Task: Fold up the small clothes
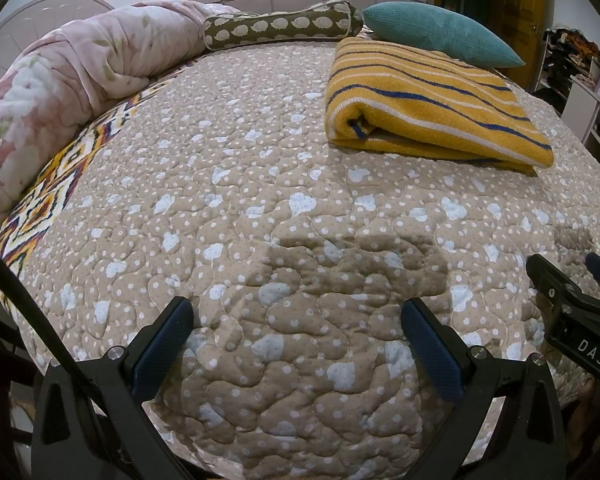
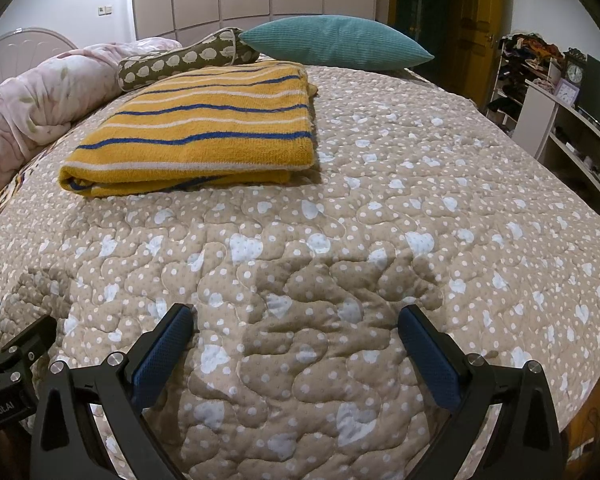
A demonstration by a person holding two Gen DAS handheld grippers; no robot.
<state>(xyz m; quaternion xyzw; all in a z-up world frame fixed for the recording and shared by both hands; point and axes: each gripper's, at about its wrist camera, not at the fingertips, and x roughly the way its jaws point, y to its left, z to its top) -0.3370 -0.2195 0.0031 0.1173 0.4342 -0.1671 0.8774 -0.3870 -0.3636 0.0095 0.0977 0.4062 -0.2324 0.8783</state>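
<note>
Count, both wrist views:
- grippers: 2; left gripper [image 1: 298,332], right gripper [image 2: 296,334], 2 blue-padded fingers each
- folded yellow striped garment [image 2: 204,132]: 1
- teal cushion [image 2: 336,42]: 1
- sheep-print bolster [image 1: 282,26]: 1
- rolled pink floral duvet [image 1: 72,80]: 1
- beige quilted bedspread [image 1: 228,184]: 1
- clocks on shelf: 2; dark clock [image 2: 575,74], lilac clock [image 2: 566,92]

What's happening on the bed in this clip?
Nothing is being handled right now. A yellow striped knit garment lies folded on the quilted bedspread, just in front of a teal cushion and a sheep-print bolster. The left tool and right tool both hover open above the bare quilt near the bed's near edge, well short of the garment and holding nothing. A rolled pink floral duvet lies along the left side.
</note>
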